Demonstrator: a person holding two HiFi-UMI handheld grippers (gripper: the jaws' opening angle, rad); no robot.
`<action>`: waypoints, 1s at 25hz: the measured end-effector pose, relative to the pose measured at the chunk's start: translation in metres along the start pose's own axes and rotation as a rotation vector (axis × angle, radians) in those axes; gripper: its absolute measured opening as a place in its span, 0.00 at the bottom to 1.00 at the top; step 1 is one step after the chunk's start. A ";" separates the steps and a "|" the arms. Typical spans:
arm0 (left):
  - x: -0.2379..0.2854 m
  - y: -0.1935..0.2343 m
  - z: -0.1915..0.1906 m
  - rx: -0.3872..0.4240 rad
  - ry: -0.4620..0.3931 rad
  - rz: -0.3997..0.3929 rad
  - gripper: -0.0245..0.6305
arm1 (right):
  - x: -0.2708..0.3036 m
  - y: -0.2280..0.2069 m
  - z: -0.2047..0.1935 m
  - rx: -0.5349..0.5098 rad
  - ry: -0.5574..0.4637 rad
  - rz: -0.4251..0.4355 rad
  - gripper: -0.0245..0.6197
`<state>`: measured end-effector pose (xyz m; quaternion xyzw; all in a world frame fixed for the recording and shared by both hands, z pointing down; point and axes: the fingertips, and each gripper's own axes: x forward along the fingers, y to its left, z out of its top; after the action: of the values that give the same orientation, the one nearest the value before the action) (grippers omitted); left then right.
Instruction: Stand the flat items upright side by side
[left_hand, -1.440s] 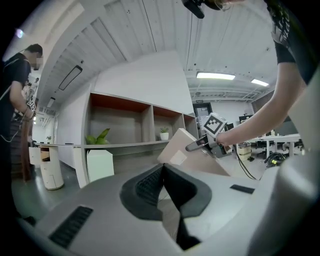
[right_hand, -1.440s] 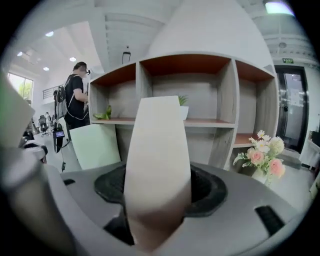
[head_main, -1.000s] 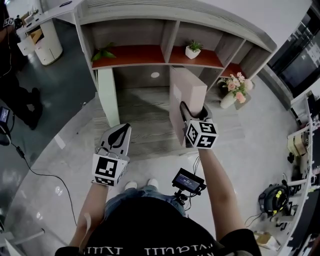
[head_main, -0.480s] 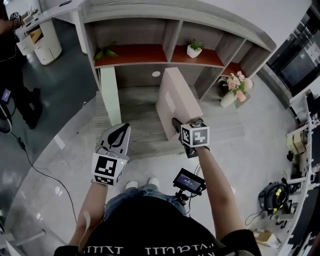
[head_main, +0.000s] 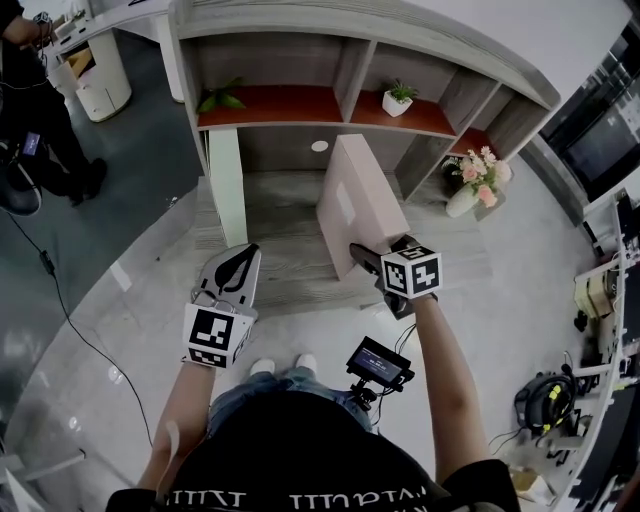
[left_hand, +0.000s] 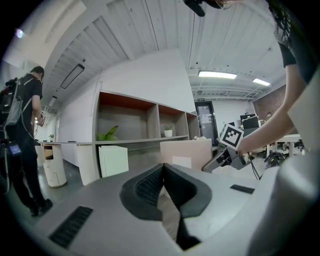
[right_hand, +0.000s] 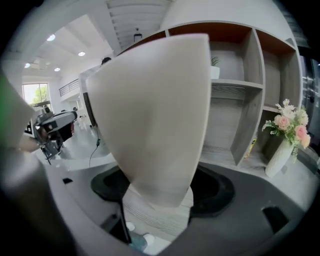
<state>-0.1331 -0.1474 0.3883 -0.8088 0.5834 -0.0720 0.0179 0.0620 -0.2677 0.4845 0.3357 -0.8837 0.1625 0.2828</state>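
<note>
Beige box (head_main: 358, 200) — lowered since a second ago, now standing on edge on the wooden platform (head_main: 280, 250), apart from the upright white box (head_main: 228, 190). Right gripper (head_main: 368, 265) — jaws just opening, box between them, grip letting go. Left gripper (head_main: 230, 275): jaws together, empty. Placement looks nearly done.

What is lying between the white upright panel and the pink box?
Nothing: in the head view, only bare wooden floor separates the white panel and the pink box.

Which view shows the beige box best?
The head view: the nearly whole beige box stands before the shelf. The left gripper view shows its broad face, small and partly hidden; the right gripper view only its near end, very close.
</note>
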 end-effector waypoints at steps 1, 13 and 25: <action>0.000 0.001 0.000 0.000 0.000 0.006 0.06 | -0.002 0.000 -0.003 -0.017 0.019 0.015 0.58; -0.007 0.014 -0.001 -0.006 0.011 0.085 0.06 | 0.013 0.012 0.002 -0.115 0.062 0.089 0.57; -0.025 0.039 -0.006 -0.012 0.039 0.195 0.06 | 0.084 0.056 0.056 -0.026 -0.005 0.061 0.58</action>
<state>-0.1784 -0.1359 0.3874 -0.7466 0.6602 -0.0819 0.0087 -0.0501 -0.2958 0.4866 0.3054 -0.8963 0.1585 0.2798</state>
